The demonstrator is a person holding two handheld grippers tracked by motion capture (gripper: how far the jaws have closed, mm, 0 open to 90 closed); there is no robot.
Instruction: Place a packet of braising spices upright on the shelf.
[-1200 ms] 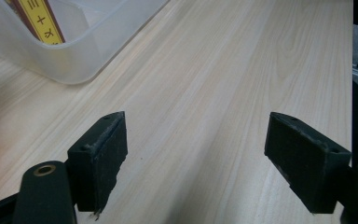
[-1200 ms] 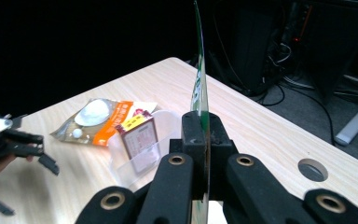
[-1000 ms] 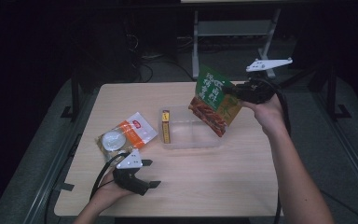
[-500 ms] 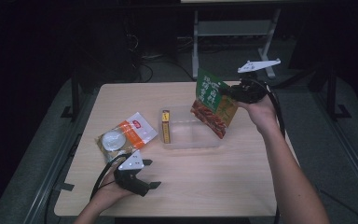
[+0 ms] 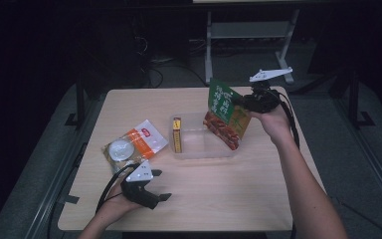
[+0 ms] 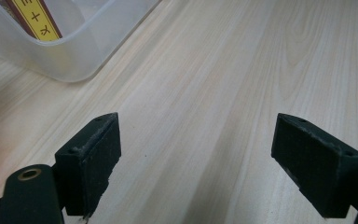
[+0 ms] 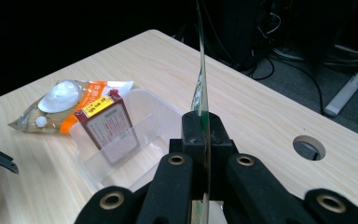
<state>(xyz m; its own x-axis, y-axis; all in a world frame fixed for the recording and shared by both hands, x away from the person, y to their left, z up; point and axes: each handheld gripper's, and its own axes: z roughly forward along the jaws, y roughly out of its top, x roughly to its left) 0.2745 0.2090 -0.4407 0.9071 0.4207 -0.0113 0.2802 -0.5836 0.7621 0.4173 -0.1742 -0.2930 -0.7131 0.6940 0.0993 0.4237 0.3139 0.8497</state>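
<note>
R gripper (image 7: 200,135) fingers clamp thin green pouch (image 7: 199,84) edge-on, above clear bin (image 7: 165,112) w/ red box (image 7: 107,126).

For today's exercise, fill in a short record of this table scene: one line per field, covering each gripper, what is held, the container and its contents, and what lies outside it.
right gripper: shut on the green snack bag, held over the container's right end
left gripper: open, nothing between the jaws, low over the wooden table
container: clear plastic tub, mid-table
in the tub: red and yellow box, standing at the left end
outside the tub: orange and white packet, to its left
</note>
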